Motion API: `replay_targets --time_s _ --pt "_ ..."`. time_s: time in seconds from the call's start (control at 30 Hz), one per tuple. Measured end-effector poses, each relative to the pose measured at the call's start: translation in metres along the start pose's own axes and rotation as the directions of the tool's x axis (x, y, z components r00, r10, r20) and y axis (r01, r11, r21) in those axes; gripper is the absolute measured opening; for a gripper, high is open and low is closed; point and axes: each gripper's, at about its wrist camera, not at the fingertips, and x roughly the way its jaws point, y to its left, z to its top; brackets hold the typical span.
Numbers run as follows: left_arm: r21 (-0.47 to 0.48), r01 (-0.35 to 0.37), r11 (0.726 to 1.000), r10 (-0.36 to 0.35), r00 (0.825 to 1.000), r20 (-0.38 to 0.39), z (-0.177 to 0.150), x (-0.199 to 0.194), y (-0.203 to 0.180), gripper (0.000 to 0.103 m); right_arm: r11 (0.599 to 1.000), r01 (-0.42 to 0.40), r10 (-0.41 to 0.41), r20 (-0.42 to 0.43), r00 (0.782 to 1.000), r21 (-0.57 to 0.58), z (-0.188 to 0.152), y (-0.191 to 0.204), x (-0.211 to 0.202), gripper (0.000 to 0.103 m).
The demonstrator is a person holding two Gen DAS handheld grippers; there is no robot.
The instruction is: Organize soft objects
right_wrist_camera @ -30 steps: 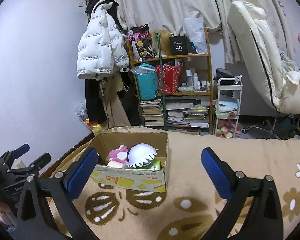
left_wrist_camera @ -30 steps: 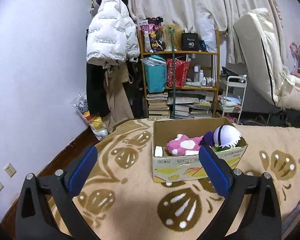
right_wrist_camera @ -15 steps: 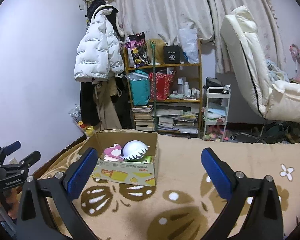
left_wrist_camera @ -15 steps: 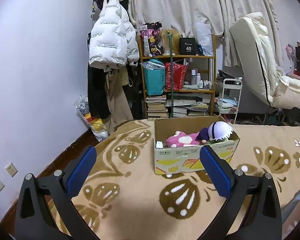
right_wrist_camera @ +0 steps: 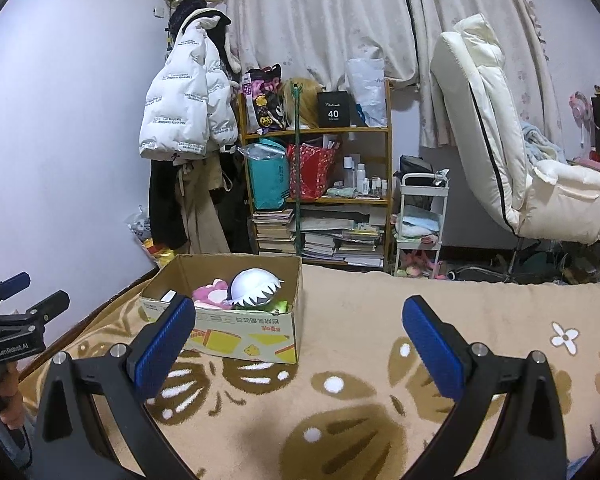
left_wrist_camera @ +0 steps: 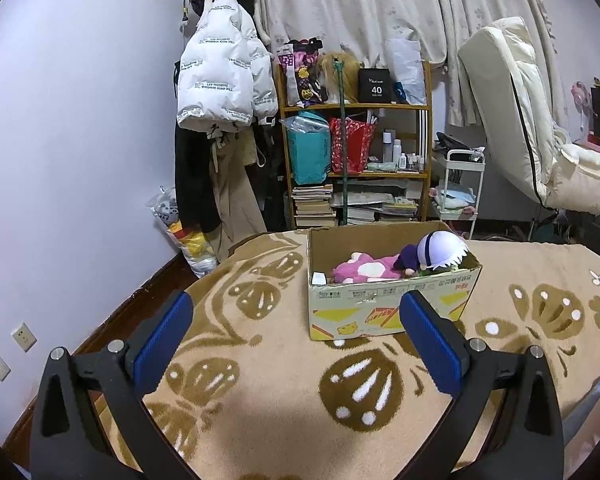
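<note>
Patterned blanket (left_wrist_camera: pixel 268 364) under cardboard box (left_wrist_camera: pixel 384 308); inside box, pink plush (left_wrist_camera: pixel 364 268) beside white-haired doll (left_wrist_camera: pixel 440 249). Near box, left gripper (left_wrist_camera: pixel 296 344) and right gripper (right_wrist_camera: pixel 298 346) both wide, empty.

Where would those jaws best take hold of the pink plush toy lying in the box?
Probably its pink body, taken from above. The pink plush toy lies flat, low inside the open-topped cardboard box, whose walls block the sides. The white-haired doll crowds one end, so aim for the middle.
</note>
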Motion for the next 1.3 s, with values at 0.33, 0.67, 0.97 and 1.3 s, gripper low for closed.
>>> replay_targets --time_s 0.33,0.67,0.97,1.3 --pt "0.026 0.006 1.000 -0.006 1.000 -0.012 -0.004 0.013 -0.015 0.102 1.000 -0.006 0.006 -0.017 1.000 0.002 0.000 -0.001 0.012 0.103" --pt "0.030 -0.002 1.000 0.002 1.000 -0.003 -0.005 0.013 -0.017 0.102 1.000 -0.009 0.009 -0.024 1.000 0.002 0.000 -0.004 0.021 0.103" --pt "0.029 -0.009 1.000 0.009 1.000 0.000 -0.007 0.012 -0.016 0.102 1.000 -0.010 0.010 -0.023 1.000 0.002 0.000 -0.004 0.021 0.103" --pt "0.047 -0.009 0.999 0.009 1.000 0.002 -0.006 0.012 -0.018 0.102 1.000 -0.010 0.010 -0.024 1.000 0.001 0.000 -0.005 0.020 0.103"
